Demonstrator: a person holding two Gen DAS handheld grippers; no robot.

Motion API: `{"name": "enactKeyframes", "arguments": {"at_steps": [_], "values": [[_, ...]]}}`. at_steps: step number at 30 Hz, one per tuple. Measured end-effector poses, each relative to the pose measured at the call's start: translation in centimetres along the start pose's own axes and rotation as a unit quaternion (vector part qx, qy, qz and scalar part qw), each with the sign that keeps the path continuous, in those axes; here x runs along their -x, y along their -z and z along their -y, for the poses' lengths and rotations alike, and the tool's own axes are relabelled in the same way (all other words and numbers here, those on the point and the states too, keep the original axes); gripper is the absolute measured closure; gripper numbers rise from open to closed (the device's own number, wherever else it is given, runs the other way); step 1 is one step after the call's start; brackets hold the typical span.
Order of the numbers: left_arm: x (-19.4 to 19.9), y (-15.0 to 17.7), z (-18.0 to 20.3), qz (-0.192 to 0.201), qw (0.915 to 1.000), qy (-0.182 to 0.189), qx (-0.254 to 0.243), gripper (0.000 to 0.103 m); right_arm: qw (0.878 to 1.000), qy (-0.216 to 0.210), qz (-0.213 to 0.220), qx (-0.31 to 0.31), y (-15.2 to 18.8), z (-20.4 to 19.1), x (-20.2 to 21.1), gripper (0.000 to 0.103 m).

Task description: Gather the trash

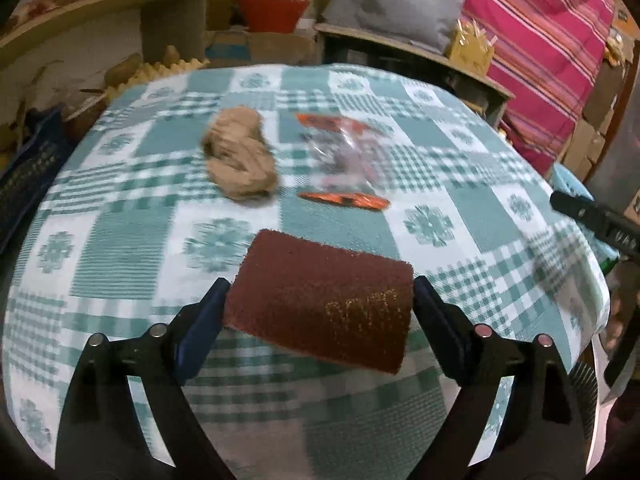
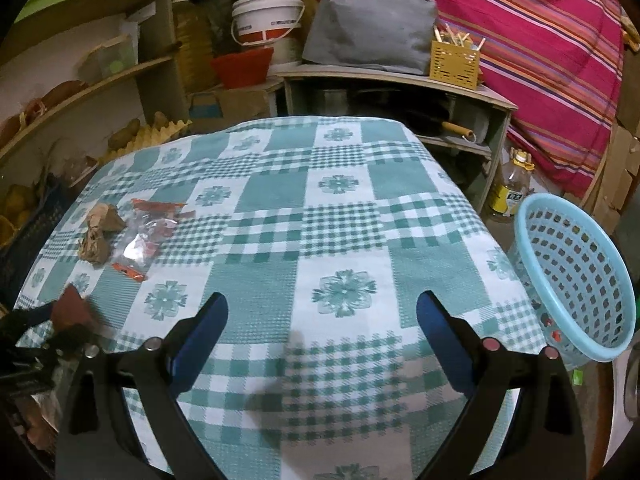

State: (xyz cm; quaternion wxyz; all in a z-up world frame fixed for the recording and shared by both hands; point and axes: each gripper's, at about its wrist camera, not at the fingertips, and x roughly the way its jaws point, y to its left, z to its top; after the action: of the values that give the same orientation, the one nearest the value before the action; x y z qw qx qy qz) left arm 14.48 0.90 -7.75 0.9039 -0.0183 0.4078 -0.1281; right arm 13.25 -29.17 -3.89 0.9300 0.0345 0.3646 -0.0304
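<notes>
Table draped in a green-and-white checked cloth with flower squares; cloth hangs over the edges.

Left gripper pinches a dark red-brown scouring pad between its blue pads, held off the cloth, tilted. From the right wrist view the same pad shows at the table's left edge.

Right gripper hovers over the near part of the table, fingers spread wide, nothing between them.

On the cloth, far left side: crumpled brown paper lying just beside a clear plastic wrapper with orange ends; whether they touch is unclear, left view is blurred.

Light blue perforated basket sits off the table's right edge, tilted toward the table; something small and red inside.

Room: wooden shelves at left, white bucket, red bowl, grey cushion, yellow slotted holder with sticks, pink striped fabric, yellow-labelled bottle on the floor.
</notes>
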Motion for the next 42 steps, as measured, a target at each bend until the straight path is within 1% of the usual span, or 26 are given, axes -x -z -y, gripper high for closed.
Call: {"name": "enactKeyframes", "arguments": {"at_steps": [3, 8, 12, 17, 22, 25, 31, 33, 35, 36, 40, 41, 42], "values": [[1.4, -0.4, -1.7, 0.016, 0.9997, -0.011, 0.012, 0.015, 1.000, -0.003, -0.003, 0.010, -0.2, -1.3, -0.4, 0.010], [3.3, -1.1, -5.5, 0.039, 0.9979, -0.038, 0.036, 0.015, 0.999, -0.002, 0.001, 0.050, -0.7, -4.9, -0.7, 0.010], [4.0, -1.5, -7.9, 0.048, 0.9960, -0.051, 0.056, 0.015, 0.997, -0.018, 0.006, 0.072, -1.5, -7.7, -1.0, 0.010], [4.2, -2.1, -10.5, 0.054, 0.9934, -0.060, 0.080, 0.015, 0.994, -0.035, 0.001, 0.100, -3.1, -11.7, -2.6, 0.010], [4.0, -2.5, -11.9, 0.055, 0.9923, -0.067, 0.088, 0.015, 0.992, -0.047, -0.017, 0.115, -4.2, -14.9, -5.1, 0.010], [3.7, -2.4, -12.9, 0.053, 0.9913, -0.068, 0.100, 0.015, 0.991, -0.040, -0.033, 0.123, -4.5, -16.5, -7.0, 0.010], [3.6, -2.4, -13.1, 0.055, 0.9910, -0.074, 0.097, 0.015, 0.989, -0.041, -0.066, 0.123, -4.6, -17.8, -9.9, 0.012], [3.6, -2.4, -13.2, 0.055, 0.9908, -0.074, 0.099, 0.015, 0.989, -0.043, -0.076, 0.123, -4.4, -17.9, -10.5, 0.025], [3.6, -2.5, -13.4, 0.054, 0.9906, -0.073, 0.102, 0.015, 0.988, -0.059, -0.085, 0.114, -4.4, -17.9, -10.9, 0.029], [3.6, -2.4, -13.4, 0.054, 0.9906, -0.073, 0.103, 0.015, 0.988, -0.064, -0.086, 0.111, -4.4, -17.9, -10.9, 0.036], [3.6, -2.6, -13.3, 0.054, 0.9903, -0.076, 0.103, 0.015, 0.986, -0.083, -0.084, 0.118, -4.5, -18.1, -10.8, 0.055], [3.6, -2.6, -13.3, 0.055, 0.9903, -0.075, 0.104, 0.015, 0.985, -0.088, -0.086, 0.118, -4.5, -18.1, -10.7, 0.062], [3.6, -2.7, -13.3, 0.057, 0.9902, -0.075, 0.104, 0.015, 0.985, -0.092, -0.085, 0.116, -4.6, -18.0, -10.7, 0.066]]}}
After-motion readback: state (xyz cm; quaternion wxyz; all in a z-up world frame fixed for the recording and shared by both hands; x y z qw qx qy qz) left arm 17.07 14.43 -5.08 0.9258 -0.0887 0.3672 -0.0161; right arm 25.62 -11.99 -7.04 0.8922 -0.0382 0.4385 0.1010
